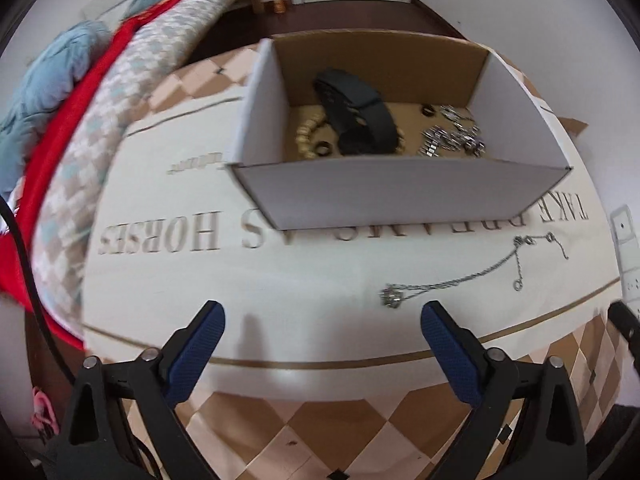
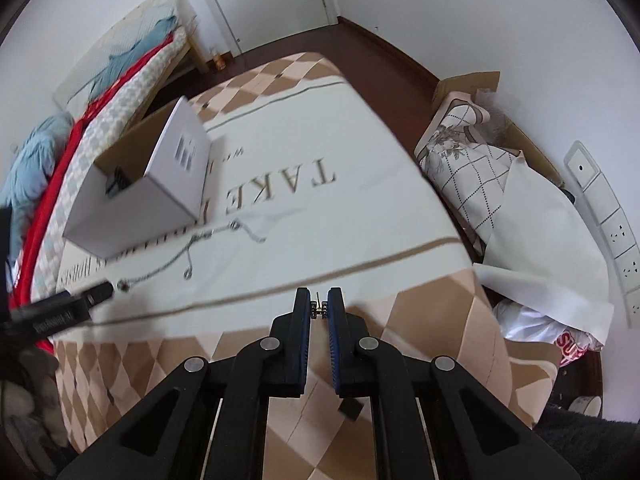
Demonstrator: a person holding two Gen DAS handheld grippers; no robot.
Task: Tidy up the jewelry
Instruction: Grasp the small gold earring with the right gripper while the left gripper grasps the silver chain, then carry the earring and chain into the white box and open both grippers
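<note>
Bedding (image 1: 60, 128) in red, blue and check is heaped along the far left, just beside the table (image 1: 280, 280) with its lettered cloth. Next comes the left hand-held gripper (image 1: 322, 320), jaws spread wide and holding nothing, hovering over bare cloth near the table's front edge. Ahead of it stands the open cardboard box (image 1: 400, 196), already carrying a black strap (image 1: 356, 116), a beaded gold bracelet (image 1: 308, 136) and a pile of silver pieces (image 1: 452, 140). To the right of the box's front wall a thin silver chain necklace (image 1: 472, 276) lies loose on the cloth, its pendant end near the left gripper's right finger.

Further right, the right hand-held gripper (image 2: 320, 312) is pinched nearly closed on a tiny metal piece (image 2: 319, 309), probably an ear stud, though it is too small to be sure. Such a piece is light, hard and slippery, so the pinch should hold until it is over the box. The chain is limp and will likely slide or snag; I would take it at the pendant or a bunched stretch, not a single strand.

Room is good over the open cloth. The box walls stand tall, so entry must come from above. The table's right edge drops to cluttered bags (image 2: 520, 240), where a dropped stud could vanish.
</note>
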